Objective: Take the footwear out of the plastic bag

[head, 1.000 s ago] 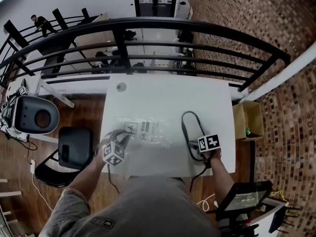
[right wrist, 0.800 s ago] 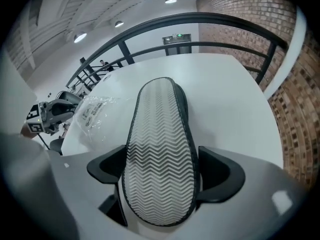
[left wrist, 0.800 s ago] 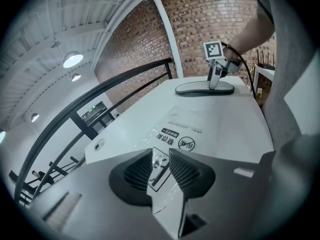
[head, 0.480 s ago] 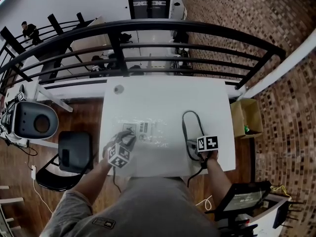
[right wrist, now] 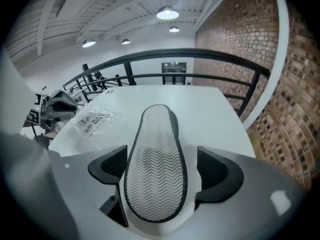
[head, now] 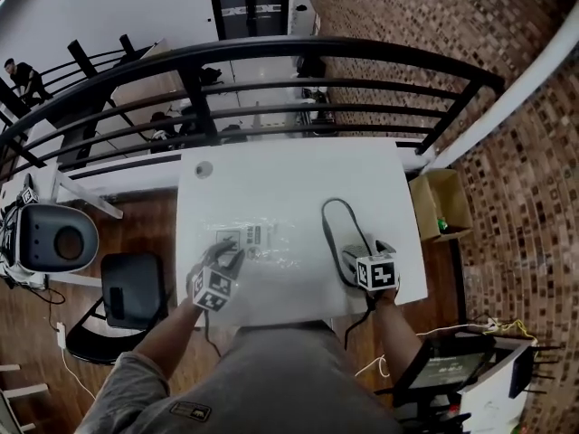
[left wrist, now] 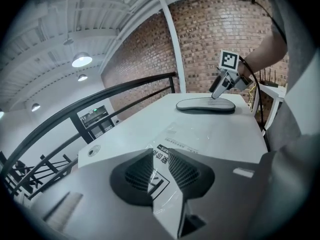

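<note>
Compared to a second back, the left gripper (head: 228, 259) has only shifted slightly. Its jaws are pinched on the near-left corner of the plastic bag (head: 267, 242), which lies flat and see-through on the near-left part of the table (head: 289, 174). The slipper (right wrist: 152, 149) is out of the bag, sole-up on the table's right half, same spot as before. The right gripper (right wrist: 163, 170) has come up off the slipper's near end and tipped steeper, jaws spread wide and not clamping. There's open room over the table's far half, with just a small round disc (head: 204, 168) at the far-left corner. A railing (head: 271, 61) runs past the far edge and a cardboard box (head: 437, 208) sits off the right edge.
</note>
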Action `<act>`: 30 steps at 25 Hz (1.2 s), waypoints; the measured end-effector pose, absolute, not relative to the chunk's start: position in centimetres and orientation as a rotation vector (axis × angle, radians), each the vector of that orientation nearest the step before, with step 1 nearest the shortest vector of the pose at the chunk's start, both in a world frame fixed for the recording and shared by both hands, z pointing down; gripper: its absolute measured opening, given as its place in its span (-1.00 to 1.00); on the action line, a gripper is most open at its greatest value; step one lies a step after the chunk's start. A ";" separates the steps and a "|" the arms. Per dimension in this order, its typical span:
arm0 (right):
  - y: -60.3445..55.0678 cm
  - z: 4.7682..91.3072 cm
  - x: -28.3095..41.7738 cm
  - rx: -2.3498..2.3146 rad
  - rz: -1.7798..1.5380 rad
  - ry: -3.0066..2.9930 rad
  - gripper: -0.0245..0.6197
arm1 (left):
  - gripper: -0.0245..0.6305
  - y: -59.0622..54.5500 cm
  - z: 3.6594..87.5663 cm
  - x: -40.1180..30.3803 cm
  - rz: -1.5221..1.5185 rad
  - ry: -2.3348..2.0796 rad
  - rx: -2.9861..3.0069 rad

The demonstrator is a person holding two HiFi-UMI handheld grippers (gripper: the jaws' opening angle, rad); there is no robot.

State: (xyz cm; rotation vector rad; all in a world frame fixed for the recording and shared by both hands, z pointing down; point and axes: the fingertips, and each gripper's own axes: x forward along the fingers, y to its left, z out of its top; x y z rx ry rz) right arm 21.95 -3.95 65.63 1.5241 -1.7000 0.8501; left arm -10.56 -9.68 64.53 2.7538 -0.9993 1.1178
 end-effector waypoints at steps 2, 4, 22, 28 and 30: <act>-3.7 63.9 21.5 1.573 0.737 -1.725 0.36 | -0.65 -9.7 63.9 -9.9 1.043 -1.004 2.781; -3.5 62.4 20.8 1.619 0.620 -1.742 0.17 | -0.68 -9.8 63.5 -9.3 0.966 -1.010 2.805; -1.4 56.7 15.1 1.670 0.290 -1.962 -0.88 | -0.92 -5.7 58.4 -7.4 0.704 -1.186 2.781; 2.1 55.5 14.2 1.623 0.260 -2.091 -0.89 | -0.92 -1.1 56.8 -5.3 0.646 -1.252 2.767; 3.4 55.0 14.2 1.601 0.249 -2.124 -0.89 | -0.92 0.6 56.2 -4.6 0.631 -1.282 2.754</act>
